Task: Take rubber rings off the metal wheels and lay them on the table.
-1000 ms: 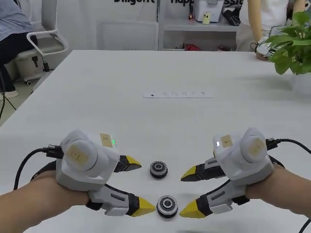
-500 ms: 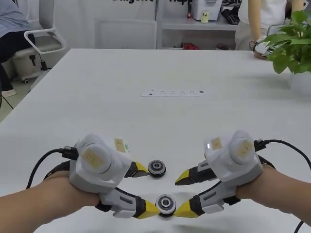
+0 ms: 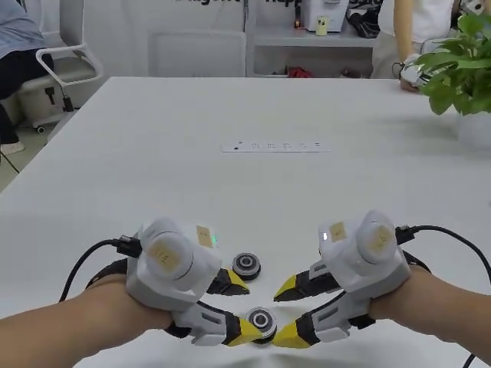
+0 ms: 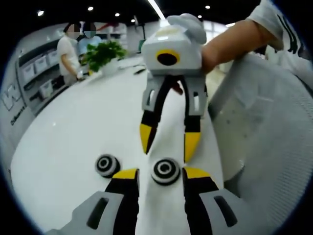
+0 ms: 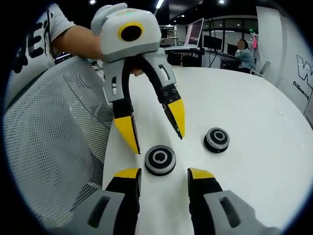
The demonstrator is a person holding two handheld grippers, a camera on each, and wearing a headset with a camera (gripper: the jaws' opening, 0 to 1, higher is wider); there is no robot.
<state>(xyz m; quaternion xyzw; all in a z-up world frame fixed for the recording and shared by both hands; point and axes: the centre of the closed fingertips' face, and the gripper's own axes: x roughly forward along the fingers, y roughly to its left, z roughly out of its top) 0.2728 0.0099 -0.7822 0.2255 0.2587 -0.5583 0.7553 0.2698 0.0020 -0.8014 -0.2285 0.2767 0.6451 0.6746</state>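
Two metal wheels lie flat on the white tabletop (image 3: 230, 192), each with its axle bore pointing straight up and its black rubber ring still around the rim. Being round, neither shows a long axis. The near wheel (image 3: 260, 320) sits close to the tabletop's near edge, and the far wheel (image 3: 246, 265) lies just beyond it, slightly left and apart from it.

The left gripper (image 3: 244, 308) and the right gripper (image 3: 279, 314) face each other across the near wheel. Both are released, with jaws spread and nothing grasped. In the left gripper view the near wheel sits between that gripper's yellow tips. In the right gripper view it lies just ahead of the tips.

A second ago both grippers stood clearly apart from the near wheel. They have since closed in, and the lower yellow tips now crowd it from either side. Neither wheel has shifted relative to the other.

Beyond the far wheel the tabletop runs wide and bare up to a white power strip (image 3: 276, 146), with a potted plant (image 3: 460, 61) at the far right corner.
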